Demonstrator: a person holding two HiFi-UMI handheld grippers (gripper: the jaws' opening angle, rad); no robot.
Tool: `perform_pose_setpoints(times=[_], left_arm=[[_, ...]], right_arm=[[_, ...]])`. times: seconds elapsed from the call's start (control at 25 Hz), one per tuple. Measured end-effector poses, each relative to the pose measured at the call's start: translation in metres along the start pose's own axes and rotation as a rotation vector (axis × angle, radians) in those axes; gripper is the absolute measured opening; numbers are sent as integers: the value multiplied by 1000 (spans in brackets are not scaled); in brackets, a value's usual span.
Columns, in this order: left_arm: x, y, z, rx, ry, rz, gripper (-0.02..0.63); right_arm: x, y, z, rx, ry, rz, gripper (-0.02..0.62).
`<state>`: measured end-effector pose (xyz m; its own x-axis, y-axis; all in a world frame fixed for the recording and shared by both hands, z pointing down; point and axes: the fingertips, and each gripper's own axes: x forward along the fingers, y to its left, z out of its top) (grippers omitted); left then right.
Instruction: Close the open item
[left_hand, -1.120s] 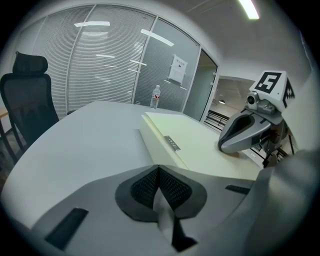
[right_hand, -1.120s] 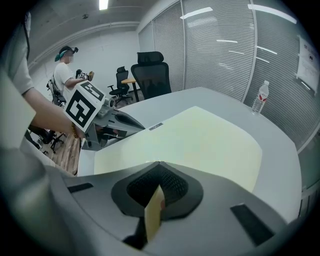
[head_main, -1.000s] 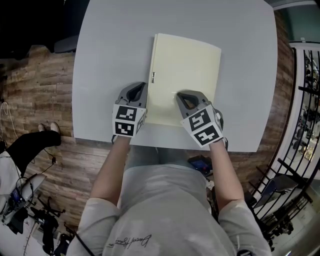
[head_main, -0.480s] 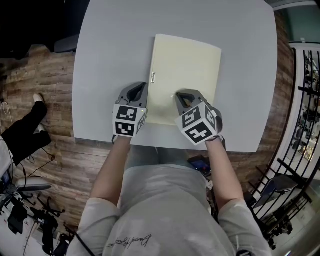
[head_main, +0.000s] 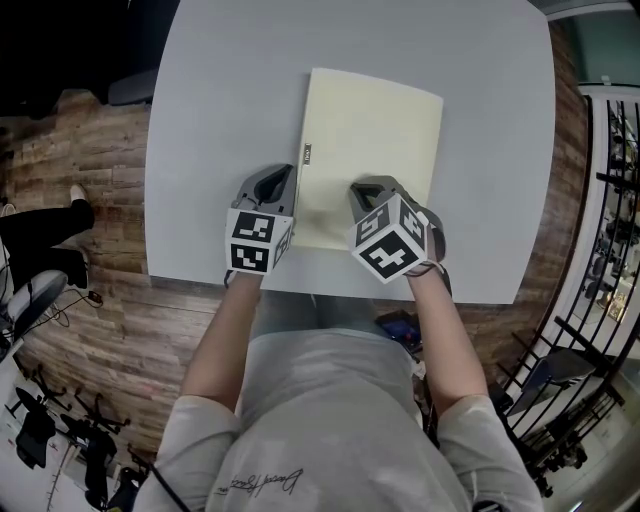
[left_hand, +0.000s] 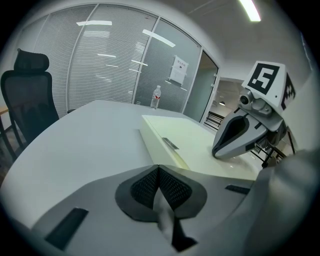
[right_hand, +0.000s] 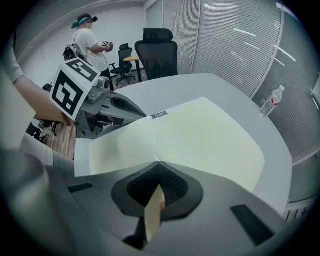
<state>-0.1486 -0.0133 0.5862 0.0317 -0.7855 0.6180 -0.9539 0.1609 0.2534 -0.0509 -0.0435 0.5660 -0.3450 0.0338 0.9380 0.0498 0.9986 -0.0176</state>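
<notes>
Grey table, wood-plank floor, black office chair, blinded glass partition, ceiling strip light.

The pale yellow flat folder looks smooth, faintly glossy; the light grey tabletop is matt; at nine o'clock, the brown plank floor is rough wood.

Head camera: looking steeply down from above person's torso, taking in whole worktop and wooden floor around it.

Camera on left gripper: sitting low, close over worktop, facing along own jaws toward glass wall.

Camera on right gripper: riding just above folder, facing office chair.

All three views sharing folder; each gripper view catching opposite gripper at side.
</notes>
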Motion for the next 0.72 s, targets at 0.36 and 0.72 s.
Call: perform_pose_setpoints(times=[0.36, 0.72], left_arm=[[-2, 3, 0, -3, 1, 3, 9], [-1, 5, 2, 7, 4, 1, 9]], right_arm=[[0, 3, 3, -18, 24, 40, 15], [-12, 2, 7, 41, -60, 34, 15]])
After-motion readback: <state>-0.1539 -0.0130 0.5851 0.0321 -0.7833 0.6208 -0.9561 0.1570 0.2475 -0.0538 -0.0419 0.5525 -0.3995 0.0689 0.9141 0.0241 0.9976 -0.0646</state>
